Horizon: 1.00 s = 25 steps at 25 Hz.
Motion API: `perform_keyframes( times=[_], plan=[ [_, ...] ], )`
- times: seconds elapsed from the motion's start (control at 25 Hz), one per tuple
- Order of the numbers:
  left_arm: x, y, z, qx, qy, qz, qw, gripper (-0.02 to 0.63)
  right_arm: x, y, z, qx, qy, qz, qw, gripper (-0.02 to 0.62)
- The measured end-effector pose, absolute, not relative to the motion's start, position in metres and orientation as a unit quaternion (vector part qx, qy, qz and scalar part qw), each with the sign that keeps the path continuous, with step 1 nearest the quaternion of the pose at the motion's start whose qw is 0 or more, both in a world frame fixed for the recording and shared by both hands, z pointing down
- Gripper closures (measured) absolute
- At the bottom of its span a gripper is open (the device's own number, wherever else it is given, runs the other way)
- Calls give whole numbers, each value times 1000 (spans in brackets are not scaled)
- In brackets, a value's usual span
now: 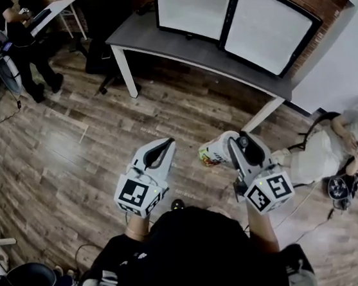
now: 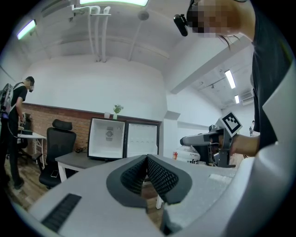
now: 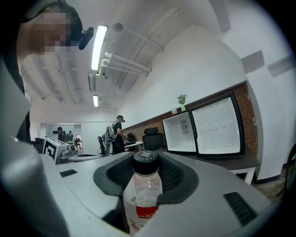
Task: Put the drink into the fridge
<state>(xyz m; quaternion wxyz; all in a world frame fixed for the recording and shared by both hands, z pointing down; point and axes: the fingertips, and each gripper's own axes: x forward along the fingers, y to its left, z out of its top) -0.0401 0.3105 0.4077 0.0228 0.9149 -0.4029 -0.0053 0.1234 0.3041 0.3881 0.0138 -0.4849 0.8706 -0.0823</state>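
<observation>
Head view: a wooden floor (image 1: 68, 140) is seen below, and a grey table (image 1: 200, 52) is set against a brick wall. On the table a fridge (image 1: 195, 1) is stood with its door swung wide open and its white inside turned to the room. Both grippers are held out over the floor, well short of the table.

The left gripper (image 1: 160, 149) is carried empty. In the left gripper view its fingers (image 2: 162, 176) are seen brought together at the tips, with nothing between them.

The right gripper (image 1: 240, 143) is closed on a bottle (image 1: 214, 153). In the right gripper view the clear bottle (image 3: 145, 190) is seen clamped between the two dark pads (image 3: 178, 173), which are kept fairly wide apart by its body. Its black cap (image 3: 145, 159) is pointed forward, about level with the fingertips, and its red-labelled body is run back toward the gripper's base. In the head view the bottle is partly covered by the right fingers and shows at their left side.
</observation>
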Motion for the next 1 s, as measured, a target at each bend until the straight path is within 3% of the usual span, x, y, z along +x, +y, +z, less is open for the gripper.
perform_keyframes(
  times=[1.0],
  plan=[
    [-87, 234, 421, 893, -450, 7, 36, 611, 77, 212, 393, -439, 895, -76, -2, 445]
  ],
)
